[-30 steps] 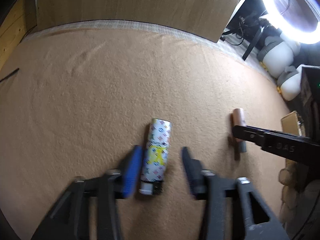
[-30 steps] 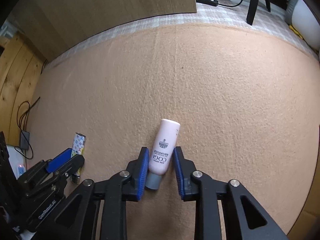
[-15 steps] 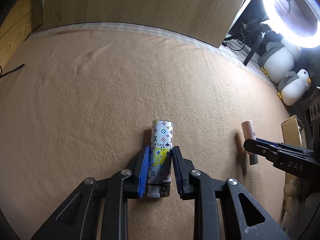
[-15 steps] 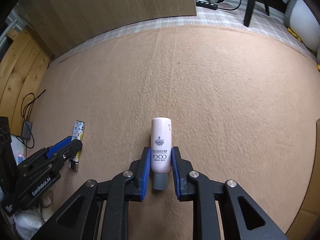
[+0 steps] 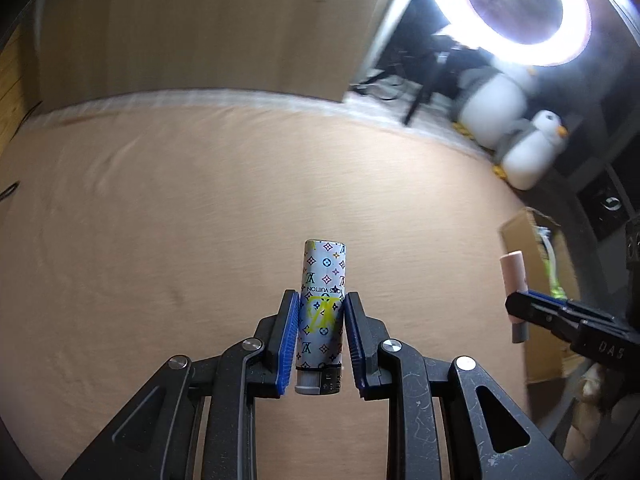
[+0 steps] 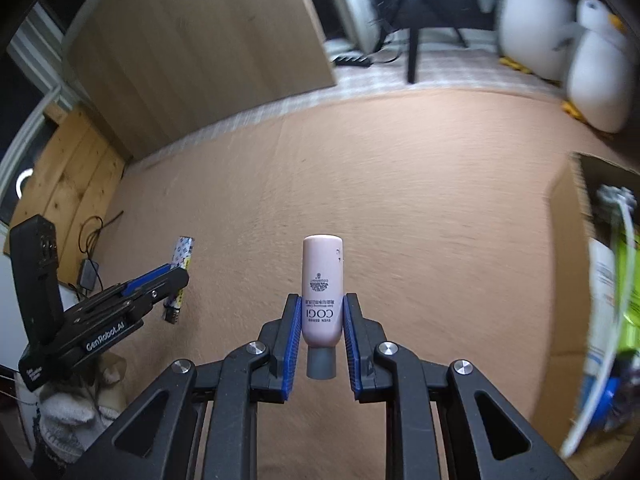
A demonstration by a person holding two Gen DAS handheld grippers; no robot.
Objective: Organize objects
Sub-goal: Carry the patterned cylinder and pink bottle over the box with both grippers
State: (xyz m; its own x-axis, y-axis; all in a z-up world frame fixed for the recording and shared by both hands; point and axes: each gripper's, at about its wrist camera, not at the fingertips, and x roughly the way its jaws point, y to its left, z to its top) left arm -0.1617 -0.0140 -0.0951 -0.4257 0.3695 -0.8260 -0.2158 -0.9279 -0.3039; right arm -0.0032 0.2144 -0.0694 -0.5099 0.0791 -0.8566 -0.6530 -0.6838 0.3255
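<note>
Holding the lighter (image 5: 322, 312) in my left gripper (image 5: 321, 336) and the tube (image 6: 322, 292) in my right gripper (image 6: 321, 338), both clamped above the carpet (image 6: 420, 200); placing them in the box (image 6: 560, 264) is left, I think.

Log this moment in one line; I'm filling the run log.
left hand-held gripper: shut on patterned lighter | right hand-held gripper: shut on pink tube | both above carpet

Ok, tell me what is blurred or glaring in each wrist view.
Left wrist view: ring light blows out top right; carpet smeared, patterned lighter sharp. Right wrist view: no glare; box contents streaked at right edge, pink tube sharp.
</note>
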